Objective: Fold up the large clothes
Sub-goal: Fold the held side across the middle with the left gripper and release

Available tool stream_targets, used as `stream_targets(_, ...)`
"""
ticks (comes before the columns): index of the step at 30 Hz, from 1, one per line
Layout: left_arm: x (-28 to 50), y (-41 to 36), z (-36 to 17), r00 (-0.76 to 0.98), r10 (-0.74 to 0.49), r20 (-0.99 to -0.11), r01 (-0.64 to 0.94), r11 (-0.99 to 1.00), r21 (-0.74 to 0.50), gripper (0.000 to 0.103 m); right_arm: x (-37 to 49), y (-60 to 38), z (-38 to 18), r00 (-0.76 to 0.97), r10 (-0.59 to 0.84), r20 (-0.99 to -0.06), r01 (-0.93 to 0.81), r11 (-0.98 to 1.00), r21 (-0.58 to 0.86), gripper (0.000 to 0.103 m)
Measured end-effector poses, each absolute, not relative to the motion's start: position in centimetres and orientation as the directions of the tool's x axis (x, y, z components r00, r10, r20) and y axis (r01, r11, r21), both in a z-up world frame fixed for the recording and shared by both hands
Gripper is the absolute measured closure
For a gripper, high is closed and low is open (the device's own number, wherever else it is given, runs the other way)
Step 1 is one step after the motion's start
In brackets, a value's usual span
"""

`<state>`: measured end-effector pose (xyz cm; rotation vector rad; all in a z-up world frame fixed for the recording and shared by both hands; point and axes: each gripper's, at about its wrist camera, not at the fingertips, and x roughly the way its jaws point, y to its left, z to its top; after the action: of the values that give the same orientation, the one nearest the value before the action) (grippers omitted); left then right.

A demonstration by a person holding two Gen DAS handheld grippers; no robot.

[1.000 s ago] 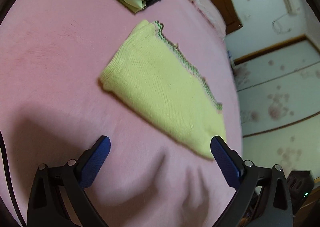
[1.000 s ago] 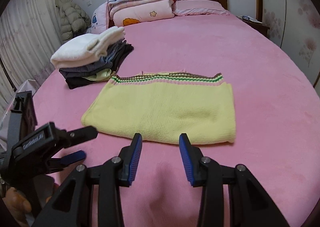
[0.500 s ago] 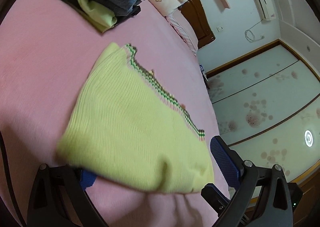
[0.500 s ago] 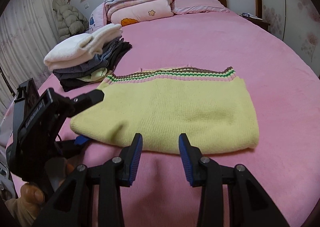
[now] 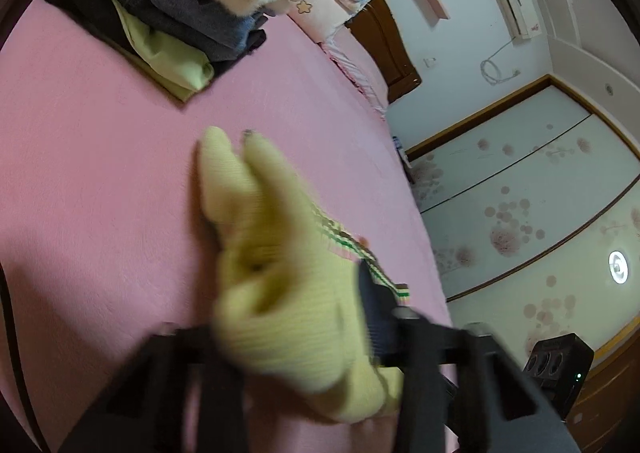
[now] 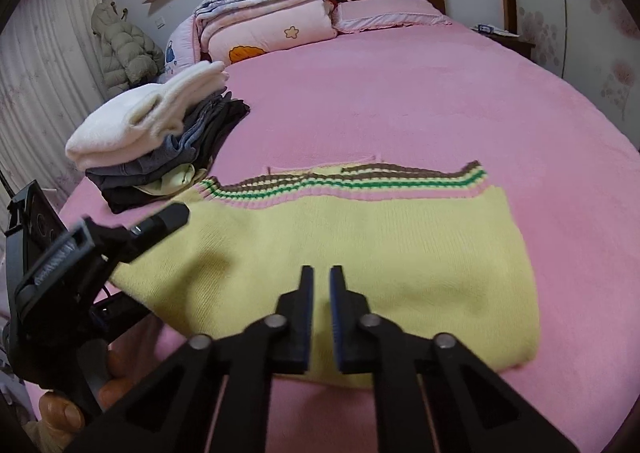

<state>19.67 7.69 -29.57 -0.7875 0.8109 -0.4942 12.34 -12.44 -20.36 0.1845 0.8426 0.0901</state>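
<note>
My left gripper has closed on the near-left edge of the yellow sweater, knit bunched up between the fingers; that view is blurred. My right gripper sits over the sweater's near edge, fingers nearly together with a thin gap, and I can't tell if any fabric is caught. Sweater lies folded on the pink bed, striped hem on the far side. Stack of folded clothes just beside its far-left corner.
</note>
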Motion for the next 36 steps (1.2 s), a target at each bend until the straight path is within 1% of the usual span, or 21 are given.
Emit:
stream_targets(3, 19.6, 7.4, -29.0, 0.602, -0.641, -0.476, 0.118, 0.661, -0.741, 0.088, 13.0, -11.8, -21.4, 0.637, 0.163, -0.754, -0.013, 0.98, 0.201, 0.101)
stream_targets(6, 19.2, 6.8, -27.7, 0.611, -0.631, -0.478, 0.165, 0.692, -0.703, 0.09, 13.3, -11.4, -22.9, 0.609, 0.164, -0.776, -0.008, 0.98, 0.201, 0.101)
stream_targets(8, 18.6, 6.0, -26.3, 0.617, -0.634, -0.466, 0.221, 0.708, -0.671, 0.09, 13.5, -11.4, -23.6, 0.591, 0.169, -0.789, -0.005, 0.978, 0.207, 0.101)
stream_targets(11, 17.5, 3.5, -23.8, 0.613, -0.651, -0.448, 0.355, 0.734, -0.58, 0.09, 13.7, -12.0, -24.2, 0.582, 0.207, -0.786, 0.002, 0.967, 0.255, 0.101)
stream_targets(13, 16.8, 1.4, -22.5, 0.593, -0.672, -0.443, 0.441, 0.732, -0.52, 0.09, 13.7, -13.0, -24.5, 0.578, 0.252, -0.777, 0.014, 0.948, 0.318, 0.101)
stream_targets(15, 16.5, -0.3, -21.9, 0.571, -0.691, -0.443, 0.488, 0.72, -0.493, 0.09, 13.7, -14.0, -24.9, 0.572, 0.299, -0.764, 0.016, 0.927, 0.375, 0.101)
stream_targets(20, 16.2, -2.9, -20.5, 0.564, -0.702, -0.435, 0.52, 0.711, -0.473, 0.09, 13.2, -16.6, -24.5, 0.561, 0.411, -0.718, -0.01, 0.871, 0.49, 0.101)
stream_targets(22, 16.0, -4.6, -19.9, 0.566, -0.695, -0.444, 0.535, 0.719, -0.445, 0.09, 12.3, -17.8, -23.4, 0.58, 0.422, -0.697, -0.021, 0.863, 0.505, 0.101)
stream_targets(26, 15.3, -9.1, -19.9, 0.525, -0.702, -0.481, 0.576, 0.709, -0.407, 0.09, 9.5, -21.3, -21.1, 0.633, 0.364, -0.684, 0.019, 0.875, 0.483, 0.101)
stream_targets(27, 15.2, -10.6, -20.2, 0.506, -0.698, -0.506, 0.585, 0.709, -0.394, 0.089, 8.4, -22.8, -20.5, 0.647, 0.338, -0.683, 0.049, 0.876, 0.48, 0.101)
stream_targets(28, 15.0, -12.0, -20.8, 0.493, -0.682, -0.54, 0.586, 0.719, -0.373, 0.089, 7.8, -23.7, -20.3, 0.652, 0.323, -0.686, 0.067, 0.876, 0.477, 0.101)
stream_targets(30, 15.3, -15.0, -22.8, 0.441, -0.625, -0.645, 0.582, 0.746, -0.324, 0.088, 6.1, -25.8, -20.1, 0.655, 0.266, -0.707, 0.124, 0.886, 0.448, 0.101)
stream_targets(31, 15.5, -16.3, -23.9, 0.413, -0.581, -0.702, 0.575, 0.764, -0.294, 0.087, 5.5, -26.5, -20.2, 0.653, 0.245, -0.717, 0.145, 0.888, 0.436, 0.1)
stream_targets(32, 15.6, -17.3, -24.8, 0.391, -0.557, -0.733, 0.572, 0.771, -0.28, 0.084, 5.1, -27.0, -20.4, 0.648, 0.232, -0.726, 0.164, 0.888, 0.43, 0.1)
stream_targets(34, 15.1, -18.1, -25.1, 0.405, -0.541, -0.737, 0.576, 0.777, -0.254, 0.08, 4.1, -28.2, -21.0, 0.634, 0.211, -0.744, 0.211, 0.878, 0.429, 0.099)
stream_targets(35, 14.9, -18.2, -24.9, 0.412, -0.542, -0.733, 0.578, 0.777, -0.25, 0.072, 3.6, -28.7, -21.4, 0.627, 0.205, -0.752, 0.23, 0.873, 0.429, 0.099)
stream_targets(36, 14.8, -18.2, -24.7, 0.409, -0.547, -0.73, 0.58, 0.774, -0.255, 0.061, 3.2, -29.0, -21.6, 0.621, 0.196, -0.759, 0.244, 0.871, 0.426, 0.099)
